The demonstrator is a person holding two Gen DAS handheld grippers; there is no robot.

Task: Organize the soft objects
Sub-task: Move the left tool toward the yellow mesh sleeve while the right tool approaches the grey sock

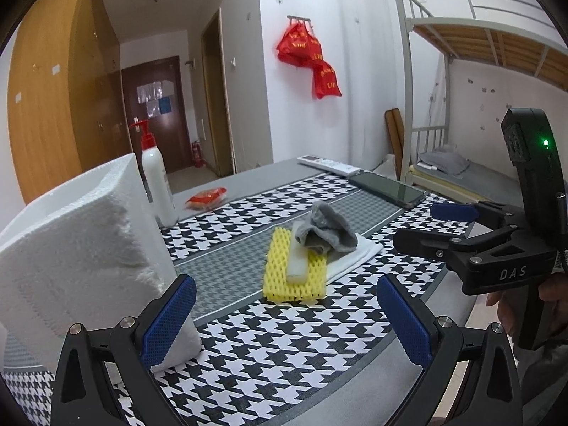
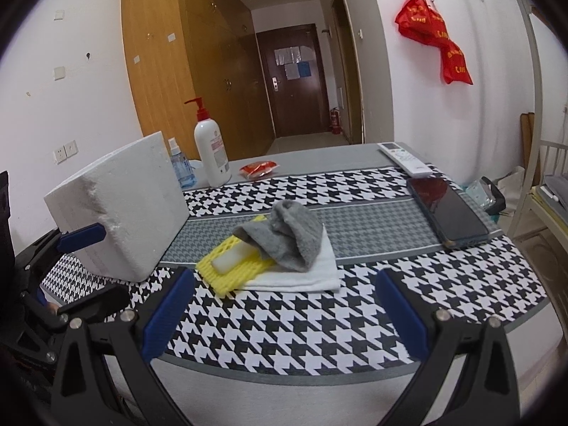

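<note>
Nearest the left wrist camera, the left hand-held gripper (image 1: 285, 323) hovers low over the houndstooth cloth (image 1: 284, 348) on the counter (image 2: 319, 156), its blue-padded fingers (image 1: 169, 323) spread wide with nothing between them; the left pad sits just beside the white foam box (image 1: 81, 248). The right hand-held gripper (image 2: 284, 314) is likewise released, jaws wide apart and empty, at the near edge of the cloth.

Just beyond both, in the middle of the cloth, lies the pile of soft things: a yellow foam net sleeve (image 1: 294, 277) with a white foam block (image 1: 298, 259) lying across it, both resting partly on a folded white towel (image 2: 309, 273), and a crumpled grey sock (image 2: 287, 238) draped over the block's far end and the towel.

Farther back, a dark smartphone (image 2: 449, 209) lies right of the pile, a white remote control (image 2: 404, 159) past it. On the left stand a white pump bottle (image 2: 211, 149) and a small blue spray bottle (image 2: 181, 170), with a red packet (image 2: 258, 169) near them. Red bags (image 1: 309, 56) hang on the far wall
</note>
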